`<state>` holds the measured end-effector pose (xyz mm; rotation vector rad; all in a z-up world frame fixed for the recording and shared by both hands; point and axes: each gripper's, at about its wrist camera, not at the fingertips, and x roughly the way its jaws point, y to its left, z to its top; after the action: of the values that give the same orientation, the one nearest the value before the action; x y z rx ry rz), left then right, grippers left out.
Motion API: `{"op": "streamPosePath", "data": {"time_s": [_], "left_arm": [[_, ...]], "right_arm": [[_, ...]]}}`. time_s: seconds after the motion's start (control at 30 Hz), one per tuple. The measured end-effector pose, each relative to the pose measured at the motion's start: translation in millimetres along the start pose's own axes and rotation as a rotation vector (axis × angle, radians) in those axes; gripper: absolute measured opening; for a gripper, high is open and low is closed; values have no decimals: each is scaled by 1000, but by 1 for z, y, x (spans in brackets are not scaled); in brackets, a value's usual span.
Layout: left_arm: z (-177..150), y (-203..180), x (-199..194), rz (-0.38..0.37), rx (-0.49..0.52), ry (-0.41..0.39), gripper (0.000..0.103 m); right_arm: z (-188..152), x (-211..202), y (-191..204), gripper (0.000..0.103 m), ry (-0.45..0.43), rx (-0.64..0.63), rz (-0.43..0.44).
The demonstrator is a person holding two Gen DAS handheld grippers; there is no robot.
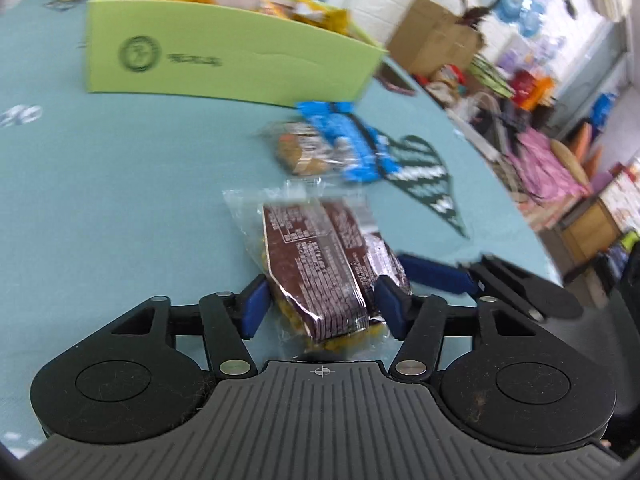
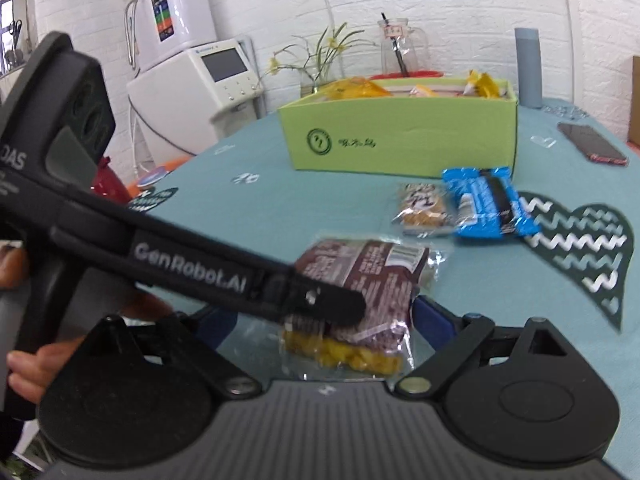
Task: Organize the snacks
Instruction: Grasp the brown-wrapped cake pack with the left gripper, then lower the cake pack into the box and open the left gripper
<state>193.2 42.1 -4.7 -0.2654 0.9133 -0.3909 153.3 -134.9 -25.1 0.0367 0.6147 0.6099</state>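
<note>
A brown snack packet with yellow pieces inside lies on the teal table. My left gripper has its blue pads against both sides of the packet's near end. My right gripper stands wide open around the same packet; its right finger is just beside the wrapper and its left finger is mostly hidden behind the left gripper's black arm. Behind stands a light green box with yellow snack packets in it. A blue packet and a small clear packet lie before the box.
A dark green heart-shaped mat lies right of the snacks. A phone, a grey bottle and a glass jar are at the table's far side. A hand holds the left gripper. Cluttered shelves lie beyond the table edge.
</note>
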Motion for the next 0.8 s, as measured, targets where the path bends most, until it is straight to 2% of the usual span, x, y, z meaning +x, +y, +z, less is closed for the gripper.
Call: {"op": "streamPosePath", "data": {"time_s": [0.13,0.33,0.6,0.8], "left_arm": [[-6,7,-12,5,-14,-43,62],[-1,6,0,3,-28,-28,61],[0,5,3,-7,-31,-34,62],[0,0,5,4,-4,-36,63]], "right_arm": [[-2,-11,2,93,-20,0,-43],[1,0,1,93,14,-26,-76],[0,17,2,94,49,-49,-52],[0,25,5,94,27,-67,-50]]}}
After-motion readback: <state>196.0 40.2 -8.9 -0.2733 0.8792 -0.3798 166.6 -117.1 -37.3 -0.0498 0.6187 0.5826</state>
